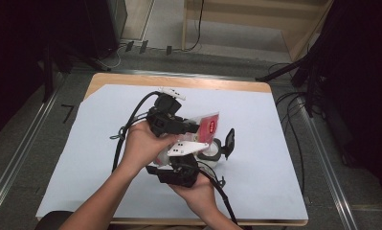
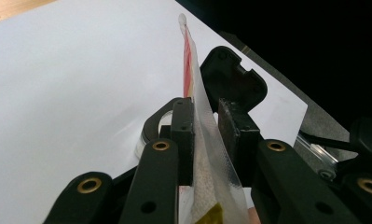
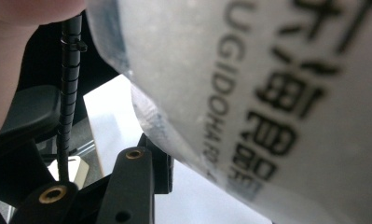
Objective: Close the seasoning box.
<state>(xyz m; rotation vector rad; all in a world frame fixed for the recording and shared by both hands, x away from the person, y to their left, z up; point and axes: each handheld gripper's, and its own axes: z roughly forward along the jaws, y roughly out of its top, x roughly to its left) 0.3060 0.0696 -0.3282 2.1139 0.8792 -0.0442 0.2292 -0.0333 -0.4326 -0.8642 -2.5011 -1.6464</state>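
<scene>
In the high view, a clear packet [image 1: 205,123] with a red label is held above the white-covered worktop [image 1: 275,158], between the left gripper [image 1: 191,127] and the right gripper [image 1: 217,149].

In the left gripper view, the packet [image 2: 207,135] is seen edge-on, pinched between the narrowly set fingers [image 2: 182,135].

In the right gripper view, the printed packet [image 3: 267,102] lies close against the lens; one finger [image 3: 160,163] is seen, and the grip cannot be told.

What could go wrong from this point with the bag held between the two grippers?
The left gripper pinches just a thin edge of the clear bag, so the film may slip out or tear. The right gripper stands close against the same bag above a small round container, which it might knock over.
</scene>
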